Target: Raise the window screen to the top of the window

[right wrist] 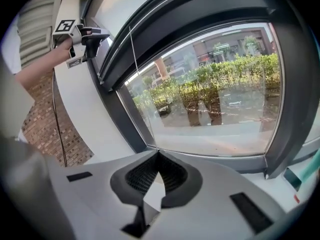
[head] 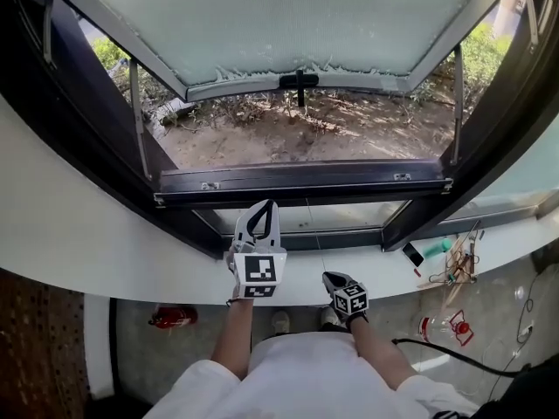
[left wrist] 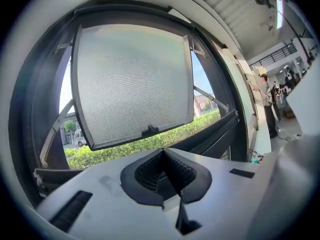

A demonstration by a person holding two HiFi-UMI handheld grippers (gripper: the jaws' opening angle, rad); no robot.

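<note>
Though the left gripper (head: 264,208) is closed empty, the right gripper (head: 329,277) pinches the crosswise window screen rail's (head: 301,182) cord (head: 314,238).

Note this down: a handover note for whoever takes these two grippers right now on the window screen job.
Left gripper: fingers shut, empty, held up toward the window.
Right gripper: shut on the thin cord, which runs up to the dark bar.
Done: the sash is swung open outward.
Left: the bar sits at the bottom of the opening. If it is the screen's rail, the raise is not yet done.
</note>
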